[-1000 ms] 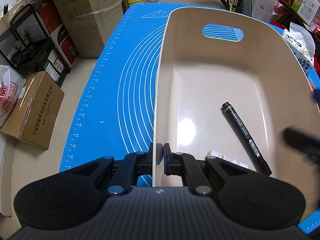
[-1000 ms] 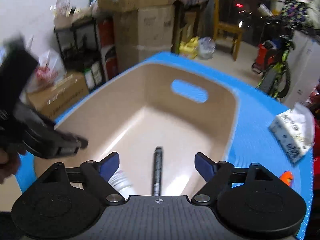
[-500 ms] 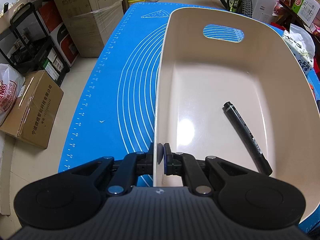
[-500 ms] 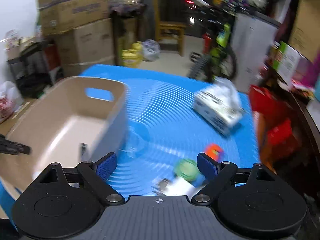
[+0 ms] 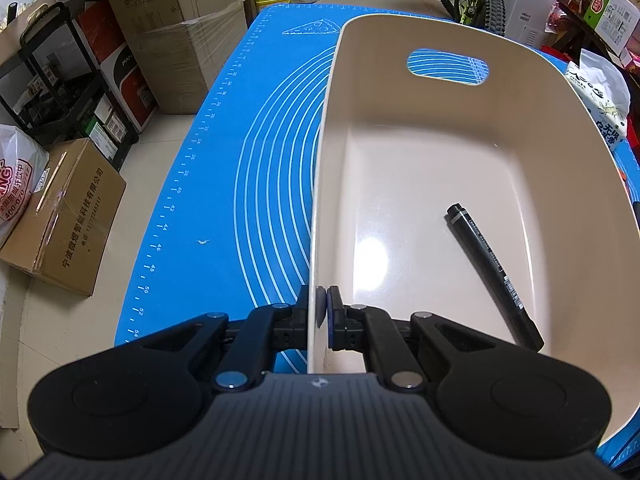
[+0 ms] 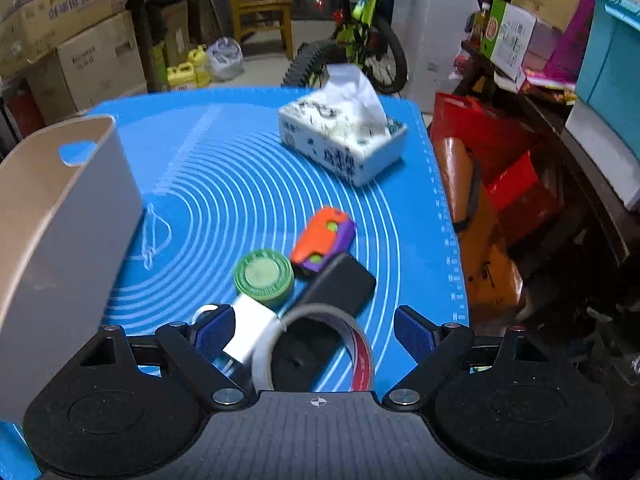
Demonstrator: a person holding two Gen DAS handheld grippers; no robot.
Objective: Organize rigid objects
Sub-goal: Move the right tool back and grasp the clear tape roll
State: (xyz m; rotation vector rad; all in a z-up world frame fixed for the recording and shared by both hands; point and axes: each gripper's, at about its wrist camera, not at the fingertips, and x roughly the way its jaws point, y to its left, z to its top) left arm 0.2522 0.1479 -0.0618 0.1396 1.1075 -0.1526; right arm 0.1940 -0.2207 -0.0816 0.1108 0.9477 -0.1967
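Note:
My left gripper (image 5: 322,307) is shut on the near left wall of the beige bin (image 5: 320,184), which stands on the blue mat (image 5: 256,184). A black marker (image 5: 494,278) lies on the bin's floor. In the right wrist view the bin (image 6: 76,216) is at the left. My right gripper (image 6: 314,334) is open above a cluster on the mat: a tape roll (image 6: 360,354) between its fingers, a white block (image 6: 252,332), a green round lid (image 6: 264,278), a black flat object (image 6: 340,286) and an orange and purple toy (image 6: 324,238).
A tissue box (image 6: 340,142) sits at the mat's far right. The mat's right edge borders red bags (image 6: 492,184) and a cluttered shelf. Cardboard boxes (image 5: 64,212) and a black rack (image 5: 60,80) stand on the floor left of the table. A bicycle (image 6: 360,40) is behind.
My right gripper has swung from above the bin and marker rightwards to the cluster of objects on the mat, staying open. The left gripper has kept its hold on the bin wall.

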